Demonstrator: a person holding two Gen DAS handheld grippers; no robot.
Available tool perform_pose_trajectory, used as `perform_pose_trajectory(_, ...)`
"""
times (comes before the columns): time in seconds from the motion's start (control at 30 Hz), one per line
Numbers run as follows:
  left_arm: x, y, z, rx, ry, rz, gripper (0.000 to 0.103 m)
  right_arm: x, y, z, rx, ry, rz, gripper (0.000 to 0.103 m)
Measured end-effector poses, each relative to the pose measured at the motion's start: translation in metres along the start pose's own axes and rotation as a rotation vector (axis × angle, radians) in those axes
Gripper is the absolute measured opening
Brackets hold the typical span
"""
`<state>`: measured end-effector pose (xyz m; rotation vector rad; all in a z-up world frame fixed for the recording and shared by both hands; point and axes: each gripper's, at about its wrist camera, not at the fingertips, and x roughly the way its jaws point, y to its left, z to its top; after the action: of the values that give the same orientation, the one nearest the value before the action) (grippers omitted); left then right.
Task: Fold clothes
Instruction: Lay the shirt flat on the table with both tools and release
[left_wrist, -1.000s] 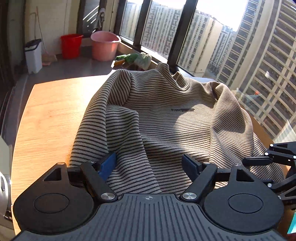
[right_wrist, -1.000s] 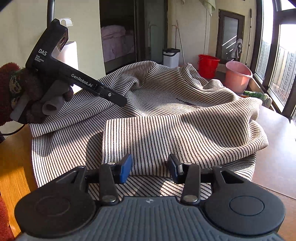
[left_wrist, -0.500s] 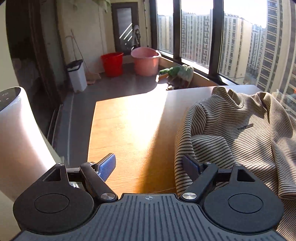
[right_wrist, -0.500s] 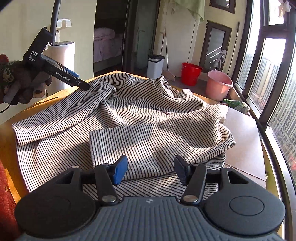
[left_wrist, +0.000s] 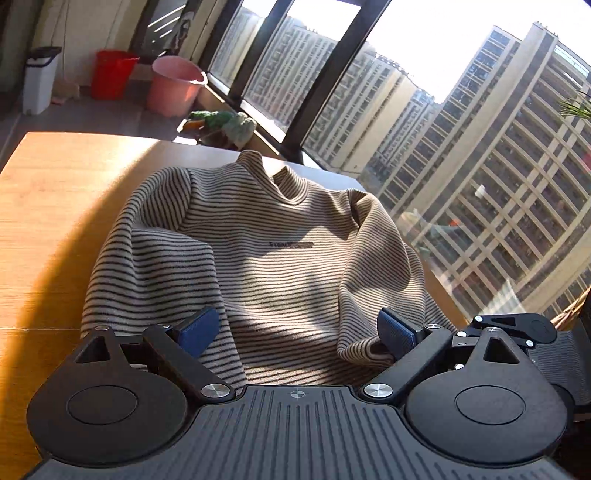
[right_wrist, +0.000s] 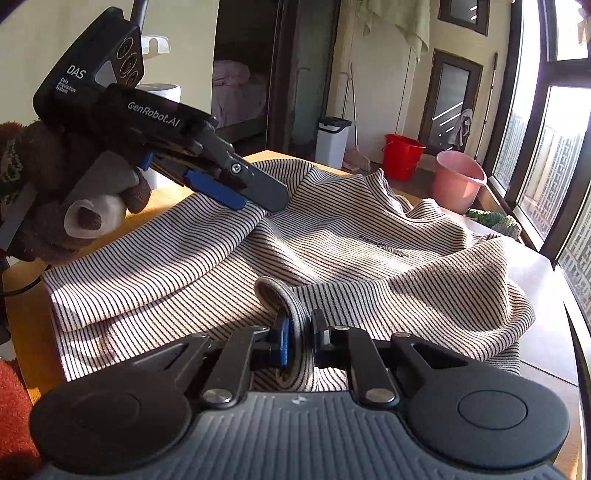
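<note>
A beige sweater with thin dark stripes (left_wrist: 288, 258) lies rumpled on the wooden table (left_wrist: 55, 221), collar toward the window. My left gripper (left_wrist: 295, 332) hovers over its near part. Its jaws are opening wide, cloth lies under the gap, and neither blue pad presses on it. In the right wrist view the sweater (right_wrist: 369, 258) spreads ahead, and my right gripper (right_wrist: 299, 328) is shut on a raised fold of its near edge (right_wrist: 280, 295). The left gripper (right_wrist: 251, 195), held by a gloved hand (right_wrist: 44, 192), hangs over the sweater's left side.
A red bucket (left_wrist: 110, 74), a pink bucket (left_wrist: 173, 88) and a white bin (left_wrist: 38, 77) stand on the floor beyond the table. A green soft thing (left_wrist: 225, 122) lies by the tall window. Bare tabletop (right_wrist: 546, 332) runs to the right of the sweater.
The left gripper swung out over bare table, then came back over the sweater with its jaws wider. The right gripper closed on the sweater's near edge and raised a fold.
</note>
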<state>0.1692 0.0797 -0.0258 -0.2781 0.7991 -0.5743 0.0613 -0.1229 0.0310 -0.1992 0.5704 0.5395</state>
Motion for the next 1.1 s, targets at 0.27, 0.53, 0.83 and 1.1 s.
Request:
perform_pose_trajectory(0.27, -0.019, 0.017, -0.006, 0.013, -0.026, 0.062, 0.096, -0.054, -0.111, 0.066, 0.295, -0.279, -0.211, 0.003)
perform_pose_trajectory(0.53, -0.035, 0.03, -0.012, -0.012, -0.052, 0.121, 0.099, -0.113, -0.184, 0.117, 0.347, -0.421, -0.384, 0.003)
perform_pose_trajectory(0.83, -0.055, 0.044, -0.019, -0.084, -0.094, 0.077, 0.103, -0.143, -0.223, 0.158, 0.393, -0.46, -0.474, 0.0)
perform_pose_trajectory(1.1, -0.058, 0.038, -0.02, -0.121, -0.12, 0.023, 0.103, -0.094, -0.181, 0.16, 0.269, -0.333, -0.397, 0.0)
